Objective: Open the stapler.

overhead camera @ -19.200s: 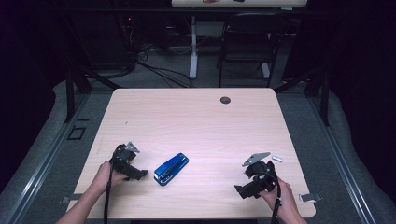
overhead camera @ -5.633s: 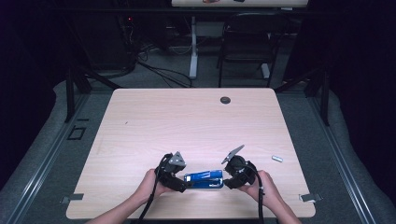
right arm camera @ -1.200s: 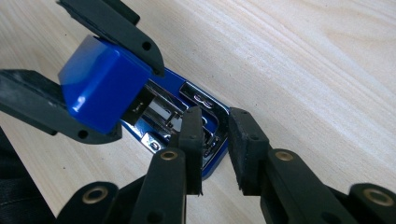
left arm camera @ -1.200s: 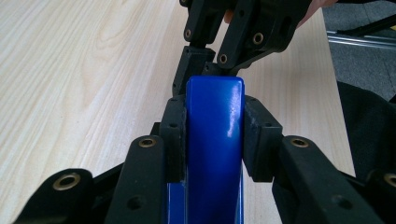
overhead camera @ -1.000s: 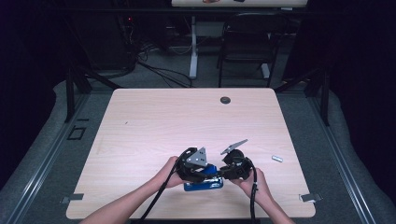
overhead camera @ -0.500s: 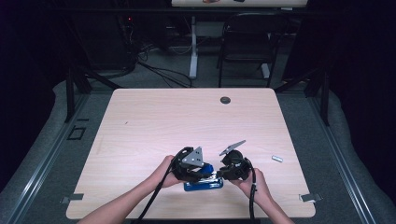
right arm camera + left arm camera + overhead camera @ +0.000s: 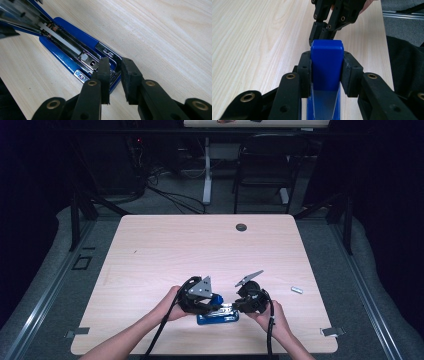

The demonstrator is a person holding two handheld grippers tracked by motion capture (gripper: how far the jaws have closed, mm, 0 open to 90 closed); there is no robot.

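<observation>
Blue stapler, lying near the table's front edge, is opened: its lid is clamped by the left gripper, while the nearly closed right gripper pins the magazine front; staple loading is judged next.

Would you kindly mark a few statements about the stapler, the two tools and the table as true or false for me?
1. The left tool is clamped on the blue top cover of the stapler. True.
2. The stapler is closed flat. False: it is opened up, with the metal staple channel exposed.
3. The right tool has its tips at the front end of the stapler's base. True.
4. A small strip of staples lies on the table to the right of the right tool. True.
5. The stapler is red. False: it is blue.
</observation>
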